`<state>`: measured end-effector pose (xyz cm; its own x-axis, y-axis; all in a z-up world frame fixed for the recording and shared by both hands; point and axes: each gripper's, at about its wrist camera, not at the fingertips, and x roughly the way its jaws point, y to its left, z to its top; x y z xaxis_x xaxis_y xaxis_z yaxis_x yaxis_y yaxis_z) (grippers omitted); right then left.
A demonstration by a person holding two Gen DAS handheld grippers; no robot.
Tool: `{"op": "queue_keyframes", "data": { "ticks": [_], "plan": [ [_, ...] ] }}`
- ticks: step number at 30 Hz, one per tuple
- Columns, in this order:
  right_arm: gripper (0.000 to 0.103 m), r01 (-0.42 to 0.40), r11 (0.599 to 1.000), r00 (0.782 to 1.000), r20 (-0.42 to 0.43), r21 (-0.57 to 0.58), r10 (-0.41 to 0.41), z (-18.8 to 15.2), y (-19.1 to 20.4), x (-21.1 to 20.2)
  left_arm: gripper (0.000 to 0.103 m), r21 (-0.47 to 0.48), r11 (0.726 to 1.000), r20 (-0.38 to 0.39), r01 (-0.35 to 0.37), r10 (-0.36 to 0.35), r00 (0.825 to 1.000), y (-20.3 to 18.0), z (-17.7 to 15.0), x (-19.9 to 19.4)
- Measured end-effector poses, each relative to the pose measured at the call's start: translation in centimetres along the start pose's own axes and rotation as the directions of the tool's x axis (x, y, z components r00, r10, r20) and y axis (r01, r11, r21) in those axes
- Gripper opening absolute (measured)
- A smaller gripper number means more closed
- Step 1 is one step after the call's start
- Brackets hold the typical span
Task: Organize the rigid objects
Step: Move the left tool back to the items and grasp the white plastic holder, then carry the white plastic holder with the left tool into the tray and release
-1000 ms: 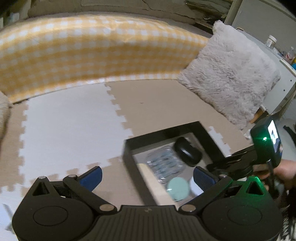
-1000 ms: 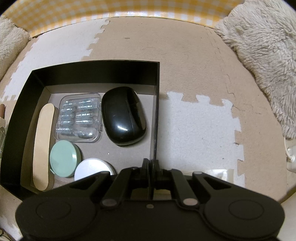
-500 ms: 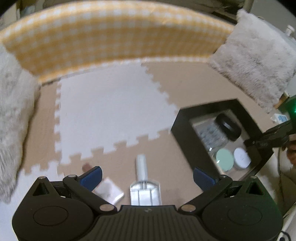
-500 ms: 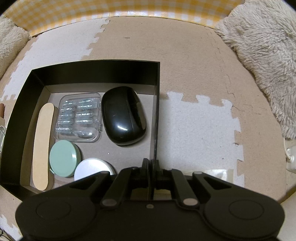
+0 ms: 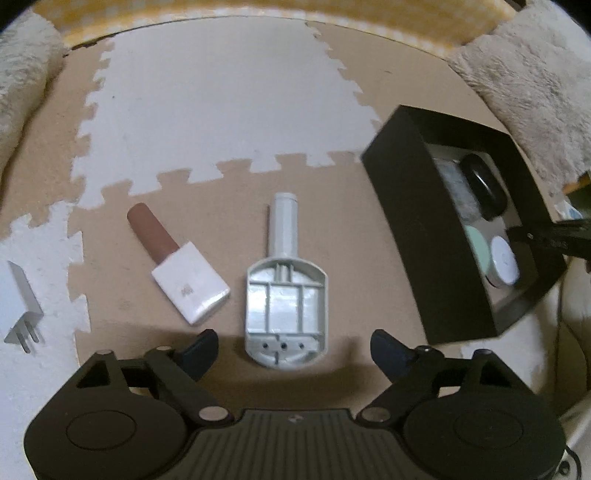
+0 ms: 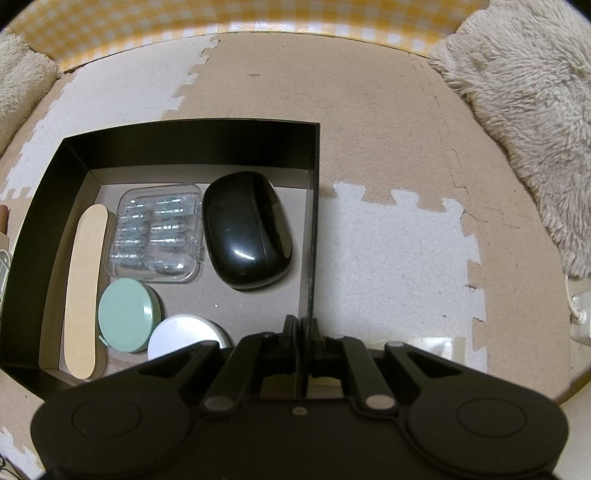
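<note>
Both wrist views look steeply down at the foam mat (image 5: 229,110) — sharing the black box (image 6: 192,142), nearer in the right

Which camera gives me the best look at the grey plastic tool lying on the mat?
The left wrist view: the grey plastic tool lies whole and centred, ribbed underside up, just ahead of the left gripper and its open jaws. The right wrist view shows at most a sliver of it at the left edge, beside the black box.

A home living space: interlocking foam floor mats (image 5: 221,110), fluffy cushions (image 6: 524,110) and a yellow checked cover (image 6: 184,33) along the edge
</note>
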<state>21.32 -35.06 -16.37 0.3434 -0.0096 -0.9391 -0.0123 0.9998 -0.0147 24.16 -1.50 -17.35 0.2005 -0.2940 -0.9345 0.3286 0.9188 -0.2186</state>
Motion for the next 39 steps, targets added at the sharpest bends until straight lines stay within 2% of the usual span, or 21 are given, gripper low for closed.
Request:
{"op": "queue_keyframes", "data": {
  "ticks": [3,8,10,12,13,18,21,25,28,31,35,39],
  "plan": [
    [0.008,0.001,1.000,1.000,0.000,-0.001,-0.001,0.0,0.1,0.0,0.085,0.015,0.999,0.034,-0.042,0.041,0.999,-0.3,0.4,0.6],
    [0.008,0.002,1.000,1.000,-0.001,-0.001,-0.002,0.0,0.1,0.0,0.078,0.026,0.997,0.078,-0.067,0.065,0.995,-0.9,1.0,0.8],
    [0.007,0.002,1.000,1.000,-0.001,-0.001,-0.002,0.0,0.1,0.0,0.069,0.029,0.996,0.086,-0.086,0.084,0.993,-0.9,1.1,0.6],
    [0.007,0.001,1.000,1.000,-0.001,0.000,-0.001,0.0,0.1,0.0,0.052,0.022,0.996,0.092,-0.092,0.090,0.992,-0.7,1.2,0.4],
    [0.007,0.001,1.000,1.000,-0.001,0.000,-0.001,0.0,0.1,0.0,0.048,0.011,0.997,0.092,-0.078,0.076,0.993,-0.5,1.3,0.3],
    [0.007,0.001,1.000,1.000,0.000,0.000,-0.001,0.0,0.1,0.0,0.048,-0.030,0.999,0.083,-0.025,0.028,0.996,-0.5,1.3,-0.1],
    [0.007,0.000,1.000,1.000,0.000,0.000,0.000,0.0,0.0,0.0,0.047,-0.047,0.999,0.108,0.023,-0.018,0.994,-0.9,1.1,-1.0],
    [0.007,0.001,1.000,1.000,-0.001,0.000,-0.001,0.0,0.1,0.0,0.047,-0.087,0.990,0.178,0.109,-0.093,0.980,-1.5,1.0,-2.9],
    [0.007,0.001,1.000,1.000,0.000,0.000,-0.001,0.0,0.1,0.0,0.047,-0.085,0.986,0.209,0.143,-0.122,0.970,-2.1,0.9,-3.9],
    [0.007,0.002,1.000,1.000,0.000,-0.001,-0.002,0.0,0.1,0.0,0.047,-0.055,0.992,0.191,0.112,-0.100,0.977,-2.8,0.8,-3.7],
    [0.008,0.003,1.000,1.000,0.000,-0.002,-0.003,0.0,0.0,0.0,0.047,0.001,1.000,0.126,0.013,-0.014,0.992,-3.1,0.4,-2.0],
    [0.008,0.003,1.000,1.000,-0.001,-0.002,-0.003,0.0,0.1,0.0,0.047,0.080,0.995,0.058,-0.064,0.060,0.997,-3.4,-0.2,-0.1]
  ]
}}
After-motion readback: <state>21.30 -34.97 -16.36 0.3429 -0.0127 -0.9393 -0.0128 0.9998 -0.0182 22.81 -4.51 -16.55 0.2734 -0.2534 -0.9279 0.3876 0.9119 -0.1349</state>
